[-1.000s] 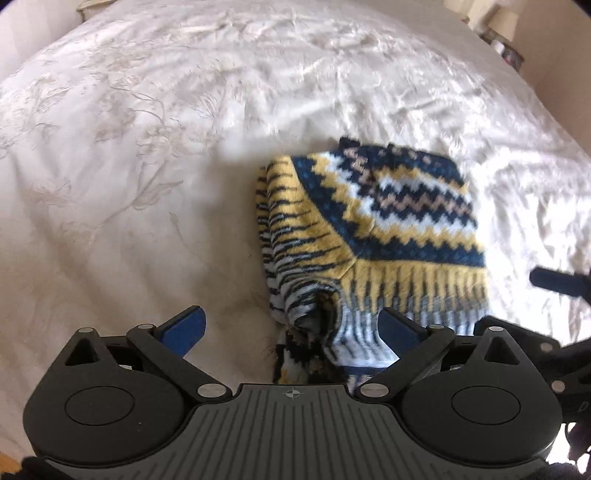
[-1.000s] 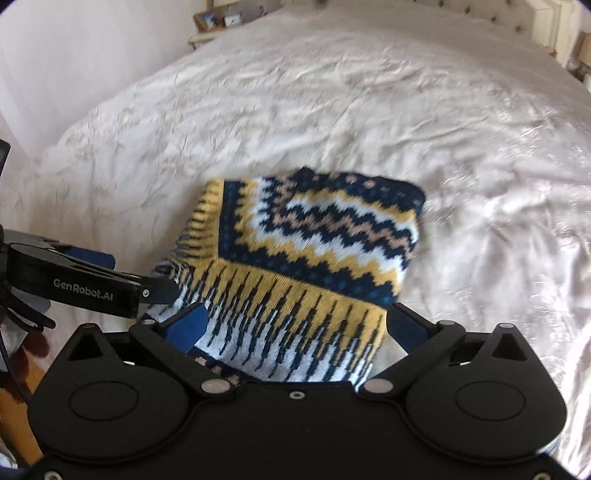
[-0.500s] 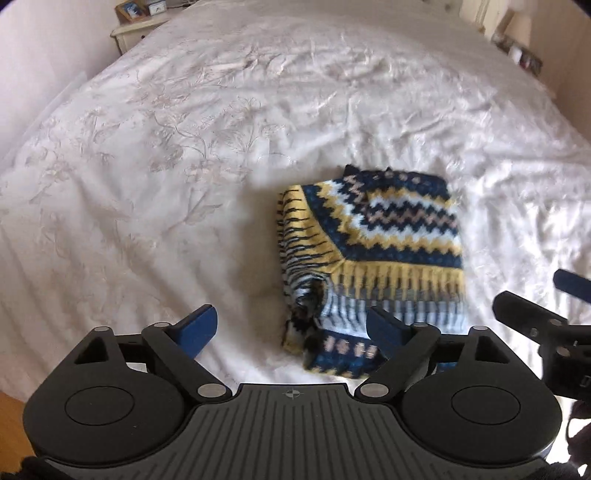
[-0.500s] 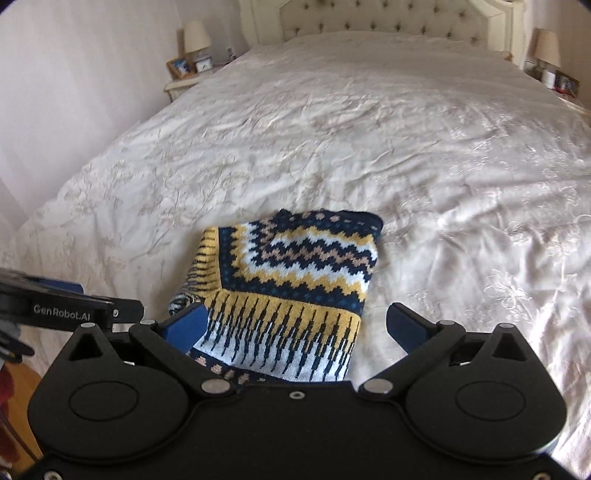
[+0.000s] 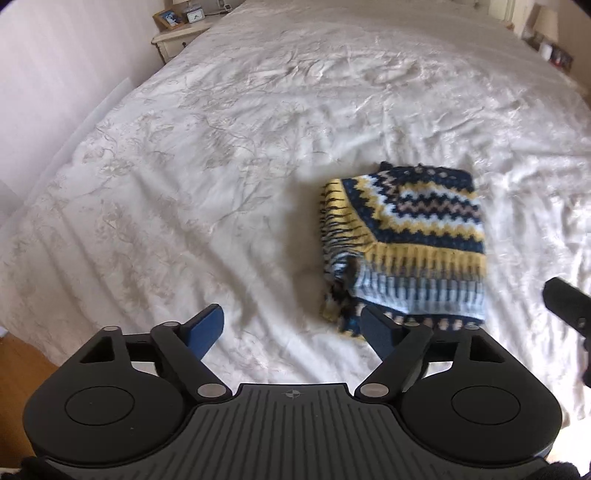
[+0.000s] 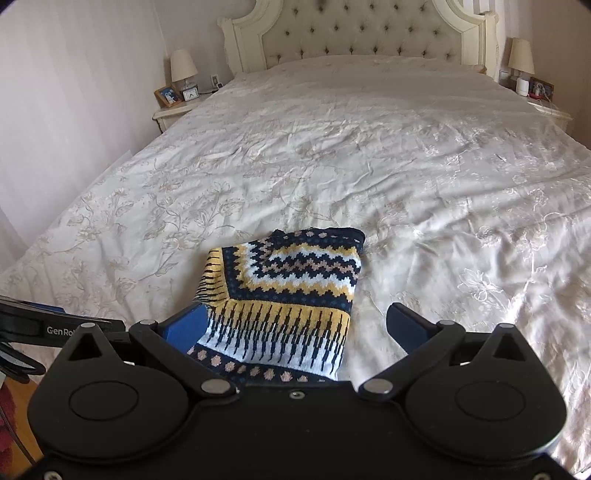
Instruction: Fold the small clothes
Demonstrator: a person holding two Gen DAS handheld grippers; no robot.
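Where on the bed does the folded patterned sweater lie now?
The sweater lies on the white bedspread near the foot of the bed, far from the headboard, in front of both grippers, touching neither.

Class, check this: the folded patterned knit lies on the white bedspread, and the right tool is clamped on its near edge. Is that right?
Not quite. The knit does lie folded on the bedspread, but the right tool is not clamped on it: the right wrist view shows its fingers spread wide and clear of the cloth.

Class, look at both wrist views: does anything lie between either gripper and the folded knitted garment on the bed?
Nothing visible does. The knitted garment lies alone on the bedspread, just ahead of the right gripper and beside the left gripper, whose jaws are closing on nothing.
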